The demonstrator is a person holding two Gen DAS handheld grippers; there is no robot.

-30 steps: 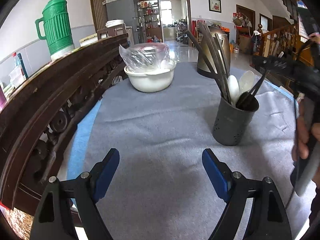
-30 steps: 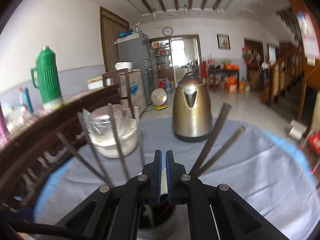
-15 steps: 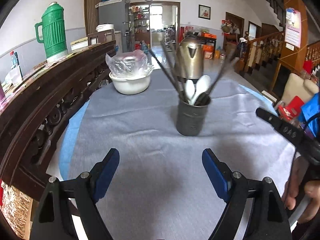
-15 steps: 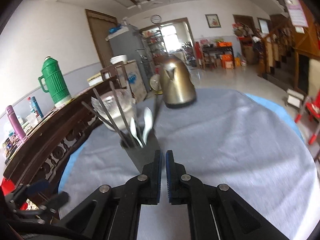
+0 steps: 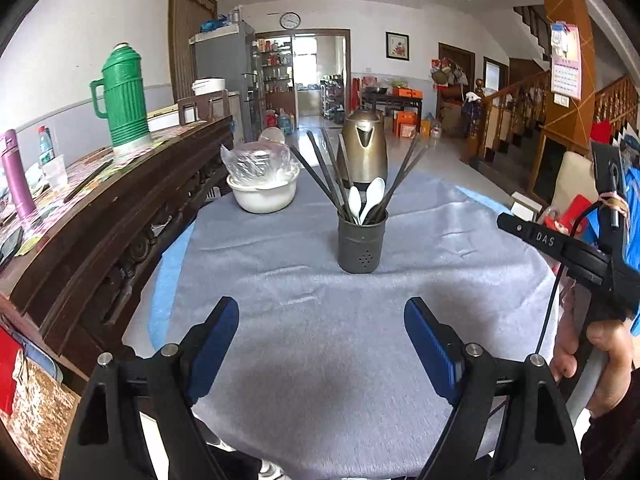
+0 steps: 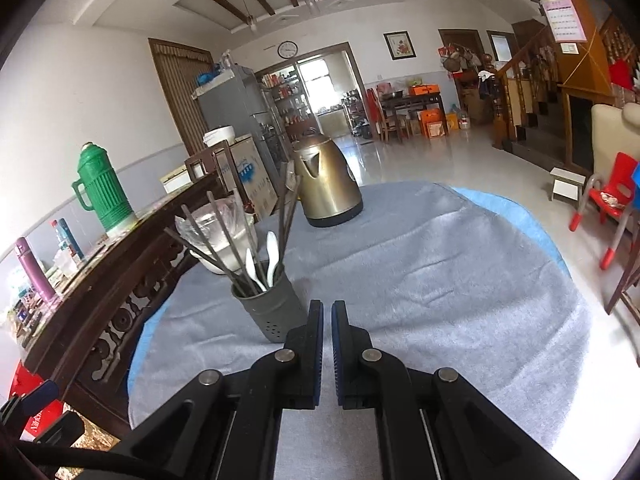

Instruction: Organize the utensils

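A dark grey utensil holder [image 5: 362,246] stands upright in the middle of the round table. It holds several dark chopsticks [image 5: 320,172] and white spoons [image 5: 366,200]. It also shows in the right wrist view [image 6: 272,306]. My left gripper [image 5: 320,340] is open and empty, low over the near part of the table, well short of the holder. My right gripper [image 6: 327,320] is shut with nothing between its pads, just right of the holder and nearer than it. It shows at the right edge of the left wrist view [image 5: 508,222].
A grey cloth [image 5: 440,248] covers the table. A white bowl with plastic film [image 5: 264,188] and a brass kettle [image 5: 362,152] stand at the far side. A dark carved sideboard [image 5: 100,216] with a green thermos [image 5: 124,100] runs along the left. Red chairs [image 6: 612,196] stand right.
Both grippers have pulled back from the holder toward the near table edge. The right gripper, earlier directly over the holder, has lifted away and stays shut and empty.
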